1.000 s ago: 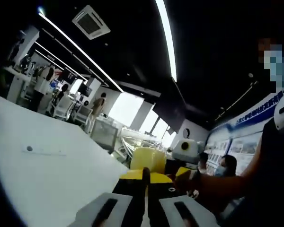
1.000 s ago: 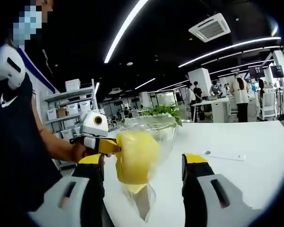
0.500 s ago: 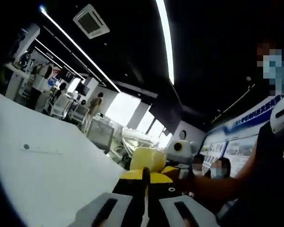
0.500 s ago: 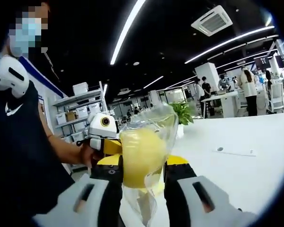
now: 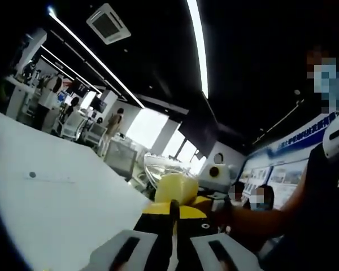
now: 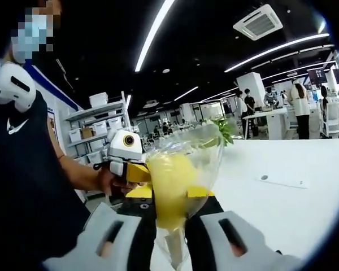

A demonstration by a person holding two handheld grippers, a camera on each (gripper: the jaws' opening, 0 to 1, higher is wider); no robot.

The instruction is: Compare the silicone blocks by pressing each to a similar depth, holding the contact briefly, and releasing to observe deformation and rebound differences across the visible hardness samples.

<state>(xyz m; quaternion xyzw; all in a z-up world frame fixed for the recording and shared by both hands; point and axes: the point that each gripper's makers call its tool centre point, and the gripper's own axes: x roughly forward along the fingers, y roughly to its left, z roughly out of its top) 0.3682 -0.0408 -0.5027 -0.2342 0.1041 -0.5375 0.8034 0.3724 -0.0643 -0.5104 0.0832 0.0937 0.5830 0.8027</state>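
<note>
Right gripper (image 6: 170,228) pinches the soft yellow silicone block in its clear, slippery plastic bag (image 6: 178,186) mid-body between its jaws, while left gripper (image 5: 174,217), jaws closed, clamps the bag's far side.

In the right gripper view, the right gripper (image 6: 170,240) is squeezing the clear bag (image 6: 199,157) with its yellow silicone block (image 6: 173,183), so its jaws are leaving no free gap between them. The left gripper (image 6: 133,169) is crowding in from the left, touching the same bag, and the person's hand (image 6: 110,182) and dark torso (image 6: 22,186) are blocking that whole side. To the right, the white table (image 6: 294,209) is lying open, carrying just a thin flat strip (image 6: 279,180) well apart from the bag.

In the left gripper view, the left gripper's jaws are standing closed together, and the table (image 5: 51,209) is stretching free to the left.
</note>
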